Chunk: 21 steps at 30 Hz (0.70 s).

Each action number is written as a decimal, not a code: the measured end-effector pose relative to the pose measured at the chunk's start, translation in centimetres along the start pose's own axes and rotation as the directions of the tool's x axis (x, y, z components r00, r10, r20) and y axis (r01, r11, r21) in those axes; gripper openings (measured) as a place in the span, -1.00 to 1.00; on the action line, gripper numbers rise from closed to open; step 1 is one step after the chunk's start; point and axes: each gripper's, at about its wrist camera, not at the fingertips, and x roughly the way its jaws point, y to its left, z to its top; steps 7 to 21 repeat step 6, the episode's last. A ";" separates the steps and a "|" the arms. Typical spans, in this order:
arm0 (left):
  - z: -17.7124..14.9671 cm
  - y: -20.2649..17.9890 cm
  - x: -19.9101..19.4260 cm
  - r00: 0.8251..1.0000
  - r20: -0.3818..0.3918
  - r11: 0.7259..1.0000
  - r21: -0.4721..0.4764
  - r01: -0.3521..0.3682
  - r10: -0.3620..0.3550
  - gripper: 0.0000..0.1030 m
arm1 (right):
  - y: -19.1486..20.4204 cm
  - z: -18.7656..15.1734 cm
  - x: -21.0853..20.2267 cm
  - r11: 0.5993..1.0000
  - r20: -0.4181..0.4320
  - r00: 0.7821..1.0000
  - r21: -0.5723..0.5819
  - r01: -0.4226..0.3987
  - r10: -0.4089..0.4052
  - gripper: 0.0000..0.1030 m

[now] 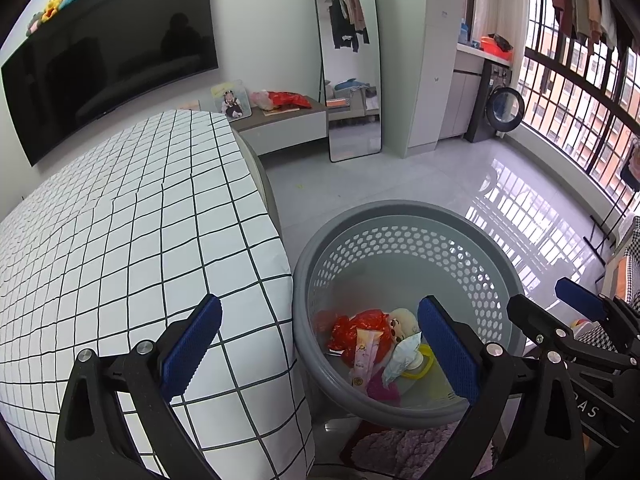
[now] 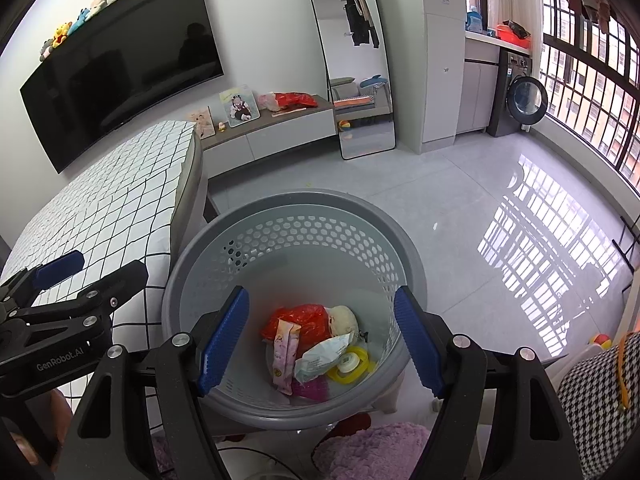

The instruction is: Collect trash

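Observation:
A grey perforated basket (image 1: 404,216) (image 2: 296,200) stands on the floor beside the table. Inside lie a red plastic bag (image 1: 352,326) (image 2: 304,316), a pink wrapper (image 1: 364,354) (image 2: 284,352), a white wipes pack (image 1: 402,356) (image 2: 324,354), a yellow ring lid (image 2: 352,366) and a pale round item (image 2: 344,318). My left gripper (image 1: 320,348) hangs open between the table edge and the basket, nothing between its blue pads. My right gripper (image 2: 322,338) is open above the basket, empty. Each gripper shows in the other's view: the right gripper (image 1: 552,308), the left gripper (image 2: 92,268).
A table with a white grid cloth (image 1: 120,240) (image 2: 108,200) fills the left. A TV, a low cabinet (image 2: 280,124) with a red bag, a floor mirror (image 2: 360,80) and a washing machine (image 2: 520,96) line the far wall. A purple fluffy rug (image 2: 372,452) lies below.

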 end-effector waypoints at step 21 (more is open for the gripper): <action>0.1 -0.1 0.0 1.000 -0.001 1.000 0.000 -0.002 0.002 0.88 | 0.0 0.0 0.0 1.000 0.000 1.000 0.000 0.000 0.000 0.39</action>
